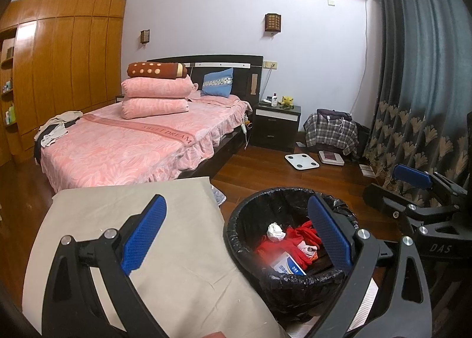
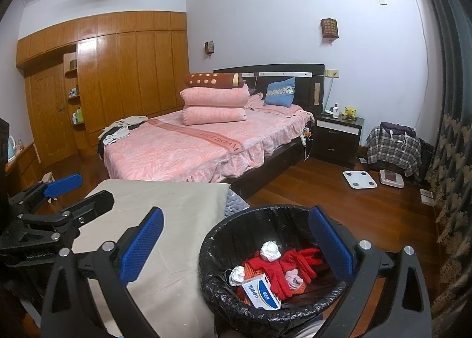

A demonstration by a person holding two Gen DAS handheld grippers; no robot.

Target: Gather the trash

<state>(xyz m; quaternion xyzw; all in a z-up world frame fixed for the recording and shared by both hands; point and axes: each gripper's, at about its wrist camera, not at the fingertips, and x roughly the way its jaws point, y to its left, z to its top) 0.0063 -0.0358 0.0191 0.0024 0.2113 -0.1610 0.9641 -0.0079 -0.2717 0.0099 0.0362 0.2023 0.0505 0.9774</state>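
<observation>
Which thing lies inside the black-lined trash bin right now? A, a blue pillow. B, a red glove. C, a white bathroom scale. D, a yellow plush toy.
B: a red glove lies in the trash bin among crumpled paper and a small box.

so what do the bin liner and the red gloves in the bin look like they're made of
Bin liner: thin black plastic film, going by its glossy, crinkled folds over the rim.
Red gloves: probably knit fabric, matte and limp; the weave is too small to confirm.
</observation>
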